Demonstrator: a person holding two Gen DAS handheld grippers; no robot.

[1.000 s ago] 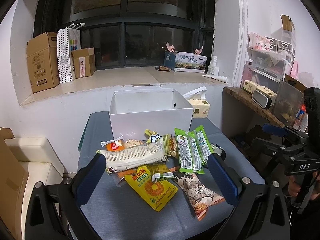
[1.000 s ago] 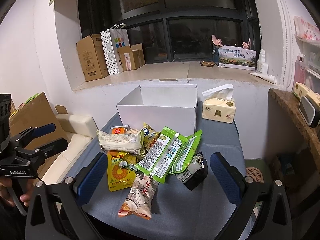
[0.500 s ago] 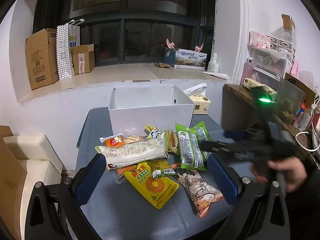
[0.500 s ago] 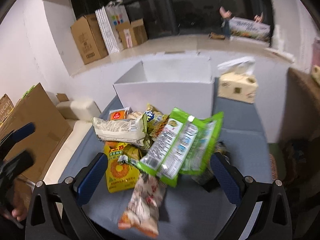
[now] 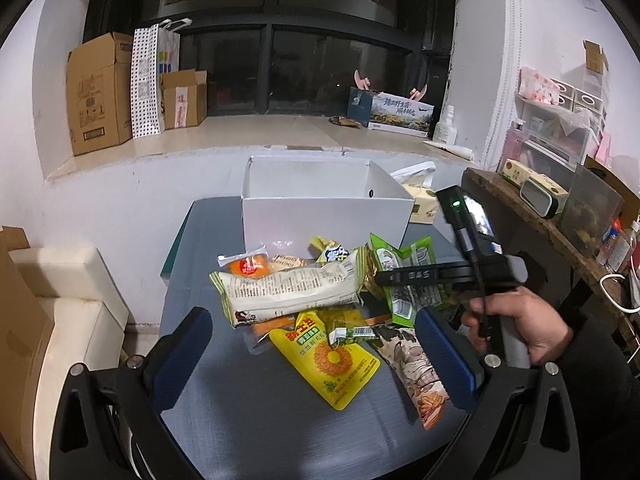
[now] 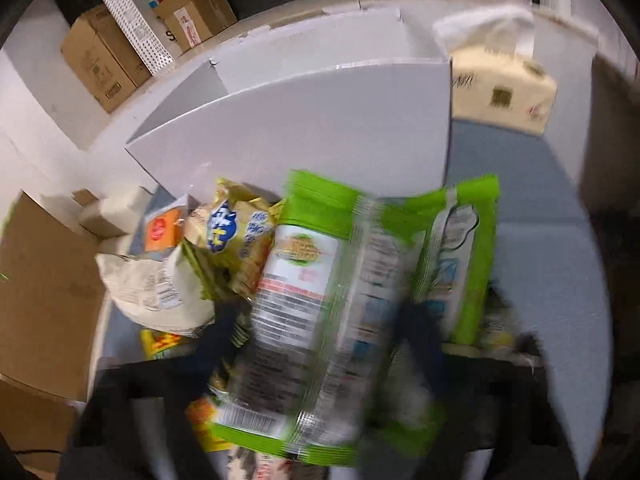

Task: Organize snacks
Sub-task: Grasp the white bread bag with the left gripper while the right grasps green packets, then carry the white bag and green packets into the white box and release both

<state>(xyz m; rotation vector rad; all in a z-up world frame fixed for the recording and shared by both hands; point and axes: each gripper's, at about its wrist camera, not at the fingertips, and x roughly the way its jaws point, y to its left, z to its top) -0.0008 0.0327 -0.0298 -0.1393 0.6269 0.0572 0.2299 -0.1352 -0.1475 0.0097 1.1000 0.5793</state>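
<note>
A pile of snack packets lies on the grey table point(image 5: 248, 408) in front of an open white box point(image 5: 326, 220). In the pile are a long white packet point(image 5: 288, 292), a yellow pouch point(image 5: 328, 360), a brown bag point(image 5: 416, 376) and two green packets point(image 5: 404, 280). My left gripper point(image 5: 316, 360) is open and empty, hovering at the near edge of the pile. My right gripper point(image 6: 320, 328) reaches over the larger green packet point(image 6: 316, 300), its blurred fingers point(image 6: 218, 332) on either side of it. I cannot tell whether it grips. The right gripper's body point(image 5: 440, 276) shows in the left view.
A tissue box point(image 6: 500, 88) stands right of the white box. Cardboard boxes point(image 5: 100, 92) and a dotted paper bag point(image 5: 146, 80) stand on the window ledge. A wooden shelf point(image 5: 532, 216) with clutter is at the right. A cream cushion point(image 5: 68, 304) lies left of the table.
My right gripper has swung in from the right and dropped down over the green packets, and its fingers have narrowed around the larger one. My left gripper has moved a little closer to the pile.
</note>
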